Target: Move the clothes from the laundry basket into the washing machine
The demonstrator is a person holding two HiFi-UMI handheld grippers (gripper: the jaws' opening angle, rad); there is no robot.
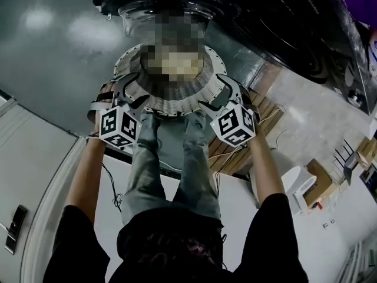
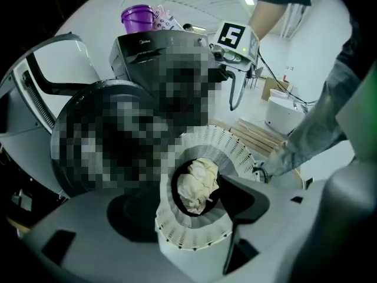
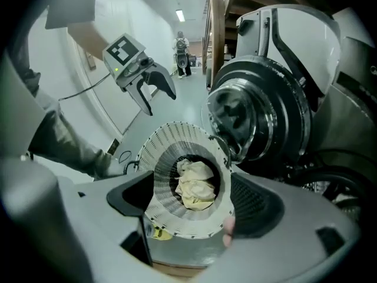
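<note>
Fingers [image 2: 241, 196] spread wide on left gripper [image 2: 182, 208] and right gripper [image 3: 188, 199], gripping nothing! They flank the laundry basket [image 1: 177, 102] at 8 and 4 o'clock, probably lining up for the cream clothes [image 3: 194, 187] inside. Washing machine [image 3: 277, 117] waits at 12 o'clock.

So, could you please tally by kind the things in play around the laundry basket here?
Grippers: 2, the left gripper and the right gripper
White laundry basket: 1
Crumpled cream cloth bundle in the basket: 1
Washing machine: 1
Purple bucket: 1
Total: 6
</note>
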